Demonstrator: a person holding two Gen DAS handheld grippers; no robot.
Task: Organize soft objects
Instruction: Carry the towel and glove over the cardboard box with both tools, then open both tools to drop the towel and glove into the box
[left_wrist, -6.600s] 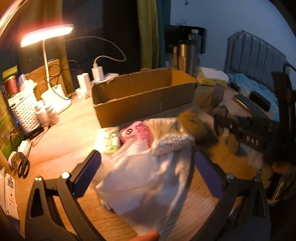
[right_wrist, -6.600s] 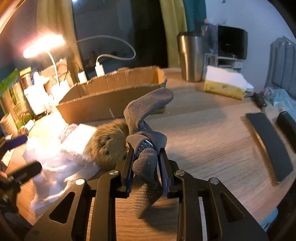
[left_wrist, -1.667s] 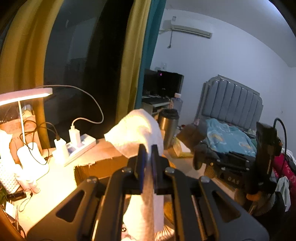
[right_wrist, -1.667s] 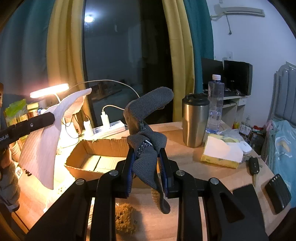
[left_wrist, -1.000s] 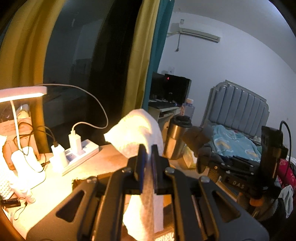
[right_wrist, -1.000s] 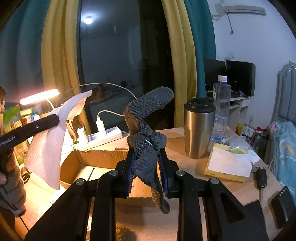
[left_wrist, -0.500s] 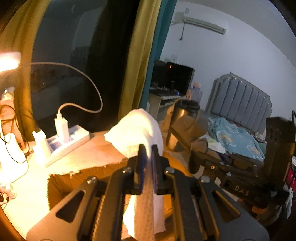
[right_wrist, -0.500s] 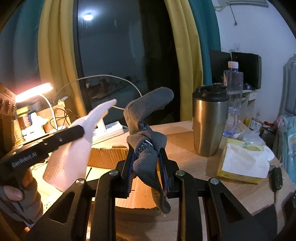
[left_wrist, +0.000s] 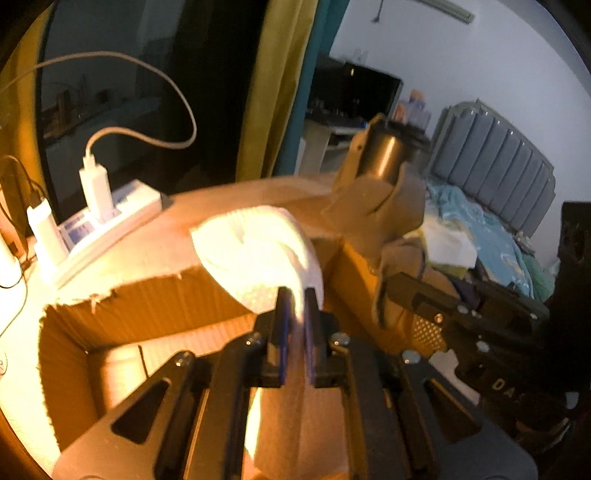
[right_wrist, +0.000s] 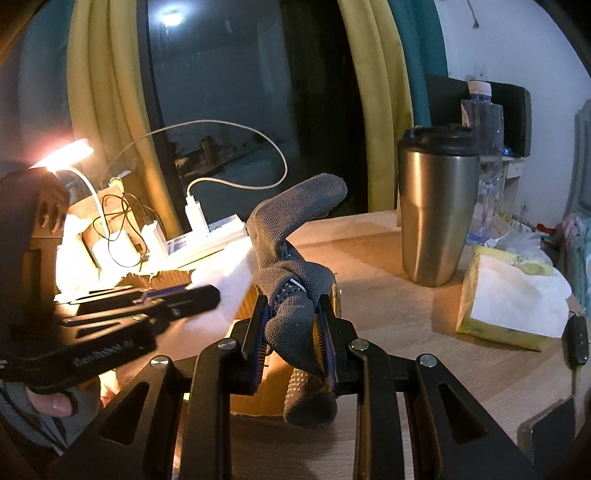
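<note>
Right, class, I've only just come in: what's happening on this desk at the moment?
A person holds a gripper in each hand, tidying soft things into a cardboard box. The left gripper is shut on a white cloth, hanging over the open box. The right gripper is shut on a grey glove, close beside it near the box's edge. Neither item has been let go yet. A steel tumbler and tissue pack stand off to the side.

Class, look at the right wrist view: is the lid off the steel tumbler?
No. The steel tumbler stands on the table with its black lid seated on top.
</note>
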